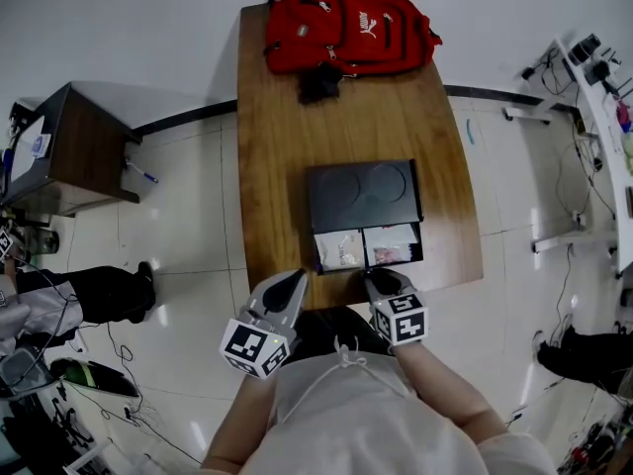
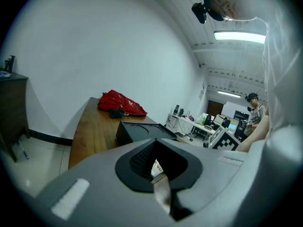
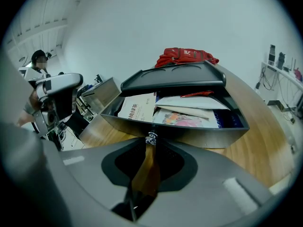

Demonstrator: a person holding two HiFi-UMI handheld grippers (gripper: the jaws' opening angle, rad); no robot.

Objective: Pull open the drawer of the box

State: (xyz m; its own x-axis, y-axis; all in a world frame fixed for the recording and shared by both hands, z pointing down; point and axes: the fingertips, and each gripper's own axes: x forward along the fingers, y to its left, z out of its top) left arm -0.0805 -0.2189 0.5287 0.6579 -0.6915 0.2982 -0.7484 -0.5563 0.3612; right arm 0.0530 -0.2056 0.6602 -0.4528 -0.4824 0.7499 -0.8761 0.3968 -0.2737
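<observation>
A flat black box (image 1: 364, 194) lies on the wooden table (image 1: 272, 146). Its drawer (image 1: 368, 247) stands pulled out toward me, with printed papers and packets inside. In the right gripper view the drawer's dark front wall (image 3: 199, 135) carries a small metal knob (image 3: 151, 137). My right gripper (image 1: 381, 277) (image 3: 150, 143) is shut on that knob at the drawer's front. To the left of the drawer, at the table's near edge, my left gripper (image 1: 294, 278) (image 2: 156, 166) is shut with nothing in it. The box (image 2: 142, 131) shows ahead of it.
A red backpack (image 1: 348, 28) lies at the table's far end with a small black item (image 1: 319, 82) in front of it. A dark side table (image 1: 74, 151) stands at the left, a white desk (image 1: 603, 117) at the right. A seated person's legs (image 1: 94, 293) are on the left.
</observation>
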